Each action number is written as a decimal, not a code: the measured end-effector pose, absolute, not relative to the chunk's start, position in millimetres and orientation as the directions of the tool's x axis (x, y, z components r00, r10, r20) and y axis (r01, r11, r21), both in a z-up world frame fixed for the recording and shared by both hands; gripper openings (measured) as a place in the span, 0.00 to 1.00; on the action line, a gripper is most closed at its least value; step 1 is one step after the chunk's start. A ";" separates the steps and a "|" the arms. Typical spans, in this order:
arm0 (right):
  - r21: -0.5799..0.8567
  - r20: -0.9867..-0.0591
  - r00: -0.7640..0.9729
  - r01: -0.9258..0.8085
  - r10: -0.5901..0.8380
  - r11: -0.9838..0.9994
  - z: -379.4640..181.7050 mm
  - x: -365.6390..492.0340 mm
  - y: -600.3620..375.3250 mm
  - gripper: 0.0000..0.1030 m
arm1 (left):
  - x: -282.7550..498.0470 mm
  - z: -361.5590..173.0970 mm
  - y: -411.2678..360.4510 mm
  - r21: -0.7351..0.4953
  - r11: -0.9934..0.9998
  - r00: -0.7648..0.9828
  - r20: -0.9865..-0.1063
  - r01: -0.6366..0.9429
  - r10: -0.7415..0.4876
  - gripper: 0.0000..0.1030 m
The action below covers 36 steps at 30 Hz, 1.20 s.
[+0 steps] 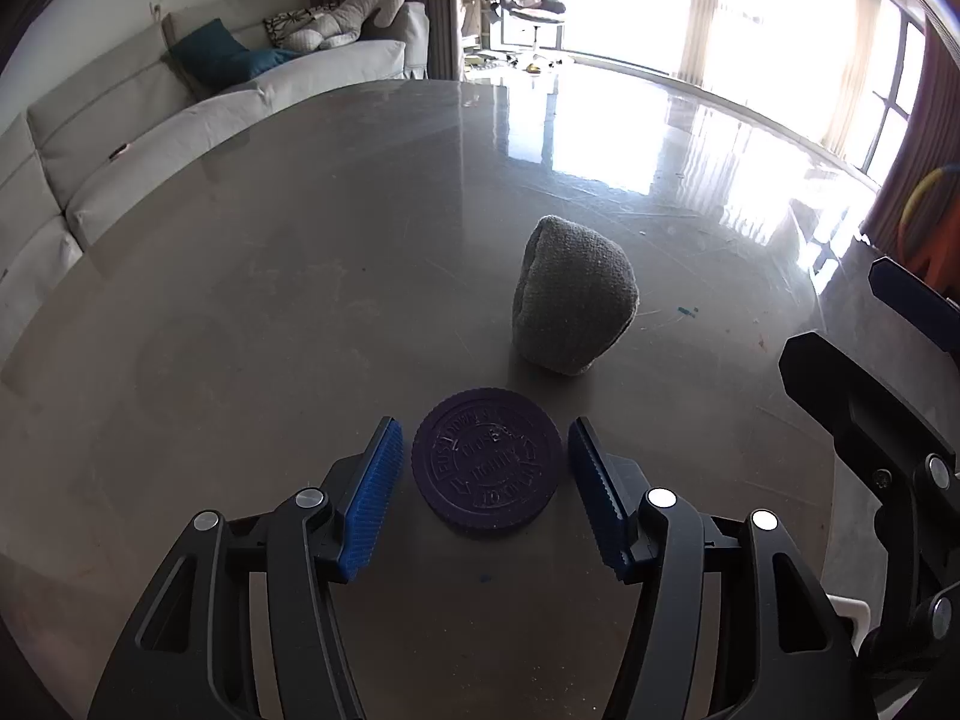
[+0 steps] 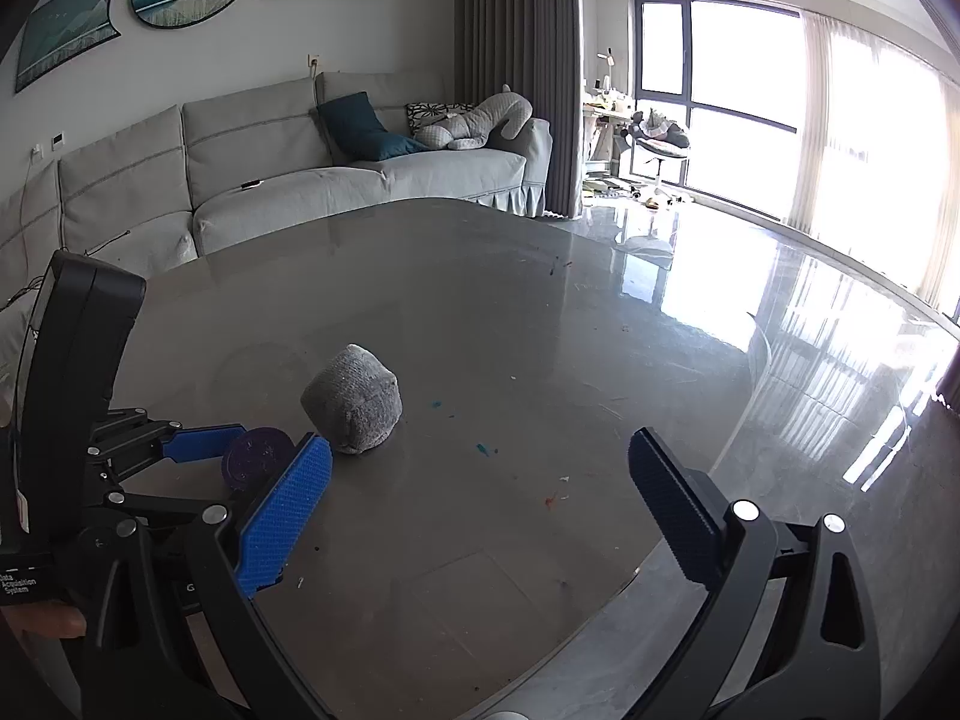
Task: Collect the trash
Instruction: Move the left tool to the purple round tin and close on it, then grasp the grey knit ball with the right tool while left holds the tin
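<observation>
A round dark-purple plastic lid with raised lettering point(image 1: 487, 461) lies flat on the glossy grey bench point(image 1: 270, 300), between the blue ridged pads of the left gripper point(image 1: 485, 456); its jaws flank the lid closely, with a thin gap at each side; a rolled grey fabric bundle point(image 1: 573, 295) sits just beyond; the right gripper point(image 2: 480, 468) hovers beside, jaws spread wide and empty
</observation>
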State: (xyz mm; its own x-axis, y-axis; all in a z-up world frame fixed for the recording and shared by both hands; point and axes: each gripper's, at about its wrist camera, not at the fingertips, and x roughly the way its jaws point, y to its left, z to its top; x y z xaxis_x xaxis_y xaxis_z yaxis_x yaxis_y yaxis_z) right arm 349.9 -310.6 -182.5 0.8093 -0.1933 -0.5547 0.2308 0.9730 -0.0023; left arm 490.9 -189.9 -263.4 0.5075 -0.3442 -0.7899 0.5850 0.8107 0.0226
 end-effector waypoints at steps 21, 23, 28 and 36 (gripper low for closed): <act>0.061 -0.619 0.777 0.194 -0.116 0.979 -191.6 412.3 -284.8 0.93 | 469.1 -215.7 -152.4 0.185 0.855 0.674 -0.701 0.485 -0.231 0.43; 0.032 -0.644 0.755 0.188 -0.123 0.982 -192.7 423.4 -279.4 0.93 | 473.6 -214.8 -150.5 0.185 0.860 0.676 -0.703 0.475 -0.222 0.43; 0.010 -0.700 0.704 0.178 -0.120 0.984 -203.1 446.1 -276.7 0.93 | 476.0 -218.8 -151.0 0.213 0.858 0.683 -0.702 0.468 -0.199 0.43; 0.060 -0.772 0.633 0.148 -0.048 0.987 -218.4 459.0 -278.4 0.25 | 476.2 -225.2 -157.1 0.207 0.861 0.674 -0.714 0.465 -0.193 0.44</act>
State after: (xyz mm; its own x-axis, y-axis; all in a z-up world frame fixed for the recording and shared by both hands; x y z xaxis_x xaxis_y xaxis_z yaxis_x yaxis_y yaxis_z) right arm 459.0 -278.4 -218.4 0.6335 -0.0482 -0.7723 0.1478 0.9872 0.0596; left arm 476.2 -157.1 -225.2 0.6736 -0.1927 -0.7136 0.4653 0.8606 0.2069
